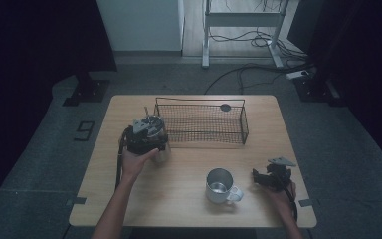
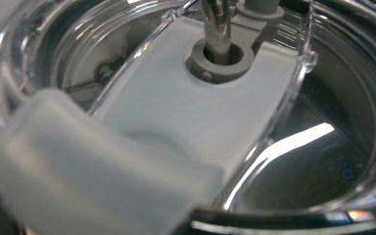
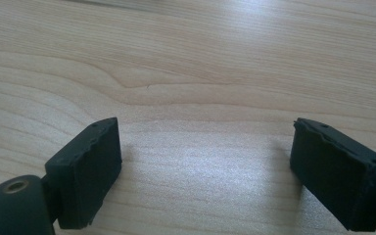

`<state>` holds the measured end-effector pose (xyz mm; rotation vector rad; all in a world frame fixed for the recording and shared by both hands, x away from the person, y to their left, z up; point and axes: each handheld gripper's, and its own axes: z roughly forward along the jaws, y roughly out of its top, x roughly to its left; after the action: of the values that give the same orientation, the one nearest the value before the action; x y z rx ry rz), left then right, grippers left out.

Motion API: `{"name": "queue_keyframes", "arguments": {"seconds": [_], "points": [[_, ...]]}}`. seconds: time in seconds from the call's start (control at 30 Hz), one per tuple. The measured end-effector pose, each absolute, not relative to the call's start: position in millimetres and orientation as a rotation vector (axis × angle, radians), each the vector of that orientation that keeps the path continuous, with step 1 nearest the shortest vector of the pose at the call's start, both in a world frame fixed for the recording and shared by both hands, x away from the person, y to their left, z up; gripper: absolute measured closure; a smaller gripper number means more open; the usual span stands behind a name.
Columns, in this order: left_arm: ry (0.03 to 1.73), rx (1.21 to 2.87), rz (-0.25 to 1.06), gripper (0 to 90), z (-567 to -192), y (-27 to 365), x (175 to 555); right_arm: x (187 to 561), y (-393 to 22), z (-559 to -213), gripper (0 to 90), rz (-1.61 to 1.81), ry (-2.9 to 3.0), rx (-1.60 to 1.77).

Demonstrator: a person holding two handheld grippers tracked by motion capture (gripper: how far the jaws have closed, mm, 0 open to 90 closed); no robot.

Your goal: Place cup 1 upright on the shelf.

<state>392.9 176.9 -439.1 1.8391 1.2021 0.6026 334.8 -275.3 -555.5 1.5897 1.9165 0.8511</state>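
A steel tumbler (image 1: pixel 162 151) with a clear lid (image 2: pixel 269 112) stands by the left end of the wire basket (image 1: pixel 243 125). My left gripper (image 1: pixel 147 130) sits right on top of it, and a hand wraps the gripper's body. In the left gripper view the lid is very close, with its grey slider (image 2: pixel 176 122) and a metal straw (image 2: pixel 218 24) through the hole; the jaws are hidden. A metal mug (image 1: pixel 220 185) stands at the front middle. My right gripper (image 1: pixel 256 176) (image 3: pixel 205 147) rests low over the bare wood to the mug's right, open, with nothing between its jaws.
A small dark round thing (image 1: pixel 225 107) lies at the basket's back edge. The wooden table (image 1: pixel 189 209) has free room in front of the basket and at its left front. Beyond the table are dark stands, a desk frame and cables on the floor.
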Motion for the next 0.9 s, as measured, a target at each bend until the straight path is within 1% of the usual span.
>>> {"name": "queue_keyframes", "arguments": {"seconds": [0.33,0.9], "points": [[1.195,1.836,0.608,3.8,-433.5,175.0,393.5,334.7,-275.2,-555.4,11.8,0.849,1.917,1.591],[1.162,1.806,0.616,3.9,-405.4,165.0,404.2,334.8,-275.4,-555.4,11.8,0.849,1.917,1.59]]}}
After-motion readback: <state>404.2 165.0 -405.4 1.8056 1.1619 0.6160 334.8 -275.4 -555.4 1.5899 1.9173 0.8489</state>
